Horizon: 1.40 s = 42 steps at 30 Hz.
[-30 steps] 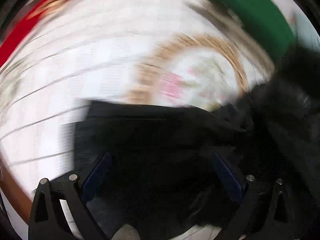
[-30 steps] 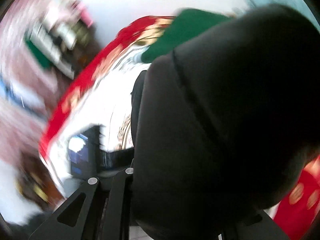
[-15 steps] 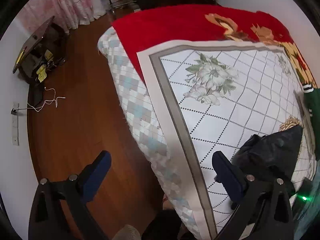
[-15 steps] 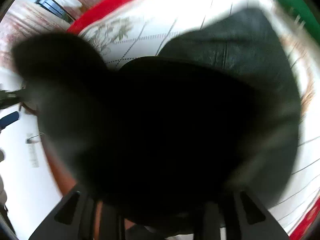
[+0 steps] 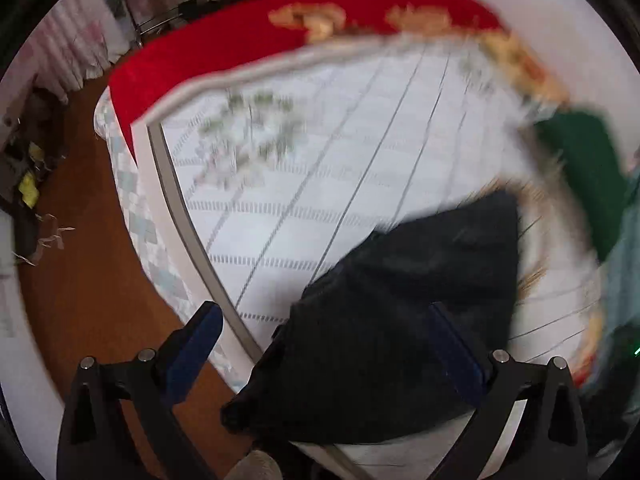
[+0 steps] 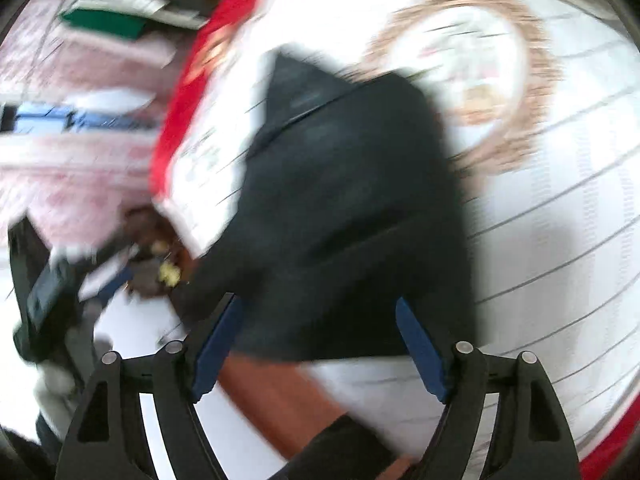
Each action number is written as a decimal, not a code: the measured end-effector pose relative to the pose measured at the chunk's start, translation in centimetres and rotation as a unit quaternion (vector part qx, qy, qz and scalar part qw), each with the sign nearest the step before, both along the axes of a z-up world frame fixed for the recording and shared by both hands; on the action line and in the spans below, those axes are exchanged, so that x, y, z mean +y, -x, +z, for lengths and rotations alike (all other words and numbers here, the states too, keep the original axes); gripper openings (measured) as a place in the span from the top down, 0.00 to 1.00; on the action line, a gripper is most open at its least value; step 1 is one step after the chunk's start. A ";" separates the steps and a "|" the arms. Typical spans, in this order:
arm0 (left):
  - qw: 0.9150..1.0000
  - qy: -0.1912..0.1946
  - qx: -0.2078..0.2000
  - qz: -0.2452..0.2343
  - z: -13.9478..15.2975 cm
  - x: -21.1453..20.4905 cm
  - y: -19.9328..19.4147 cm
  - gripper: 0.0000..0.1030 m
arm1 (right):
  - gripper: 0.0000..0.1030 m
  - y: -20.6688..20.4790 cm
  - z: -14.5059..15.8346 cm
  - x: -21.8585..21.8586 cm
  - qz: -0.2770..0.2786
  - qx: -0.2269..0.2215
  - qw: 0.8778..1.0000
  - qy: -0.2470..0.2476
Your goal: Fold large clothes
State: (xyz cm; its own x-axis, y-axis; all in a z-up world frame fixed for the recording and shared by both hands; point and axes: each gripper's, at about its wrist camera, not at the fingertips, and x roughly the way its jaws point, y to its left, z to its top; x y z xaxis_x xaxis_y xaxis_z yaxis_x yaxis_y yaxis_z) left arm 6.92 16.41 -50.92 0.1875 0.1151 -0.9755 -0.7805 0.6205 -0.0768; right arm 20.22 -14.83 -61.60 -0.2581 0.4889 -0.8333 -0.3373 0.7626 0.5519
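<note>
A black garment (image 5: 400,320) lies folded in a compact bundle near the edge of the bed (image 5: 320,184), on the white checked bedspread. It also shows in the right wrist view (image 6: 352,208), blurred. My left gripper (image 5: 326,344) is open above the garment's near end, holding nothing. My right gripper (image 6: 320,344) is open just above the garment's near edge, holding nothing. Both views are motion-blurred.
A red blanket (image 5: 248,40) covers the far end of the bed. A green garment (image 5: 580,168) and a teal cloth (image 5: 624,272) lie at the right. Brown wooden floor (image 5: 92,280) runs along the bed's left side, with furniture (image 5: 24,168) by the wall.
The right gripper, shut on the black garment before, has let it go and opened. The garment now rests on the bed. The left gripper swung back over it.
</note>
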 end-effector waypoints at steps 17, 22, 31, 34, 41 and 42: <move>0.999 0.020 0.037 -0.004 -8.8 1.9 -0.3 0.00 | 0.45 -4.1 -14.7 -0.2 -0.045 0.141 0.979 -0.142; 1.000 0.003 0.012 -0.008 -4.7 1.0 0.1 0.00 | 0.47 -2.2 -12.3 -6.9 -0.192 0.140 0.964 -0.124; 0.987 0.153 -0.041 0.039 -7.7 -2.4 -0.4 0.00 | 0.19 0.5 -14.9 -12.6 -0.236 0.196 0.942 -0.134; 0.979 0.184 -0.064 0.062 -9.6 -2.5 -0.6 0.01 | 0.17 0.4 -15.9 -11.5 -0.209 0.203 0.944 -0.153; 0.981 0.143 -0.115 0.055 -8.3 -1.5 -2.6 0.67 | 0.53 0.4 -14.1 -8.7 -0.171 0.148 0.958 -0.178; 0.982 0.136 -0.119 0.049 -7.8 -1.4 -2.8 0.74 | 0.54 0.3 -13.8 -8.5 -0.175 0.147 0.957 -0.180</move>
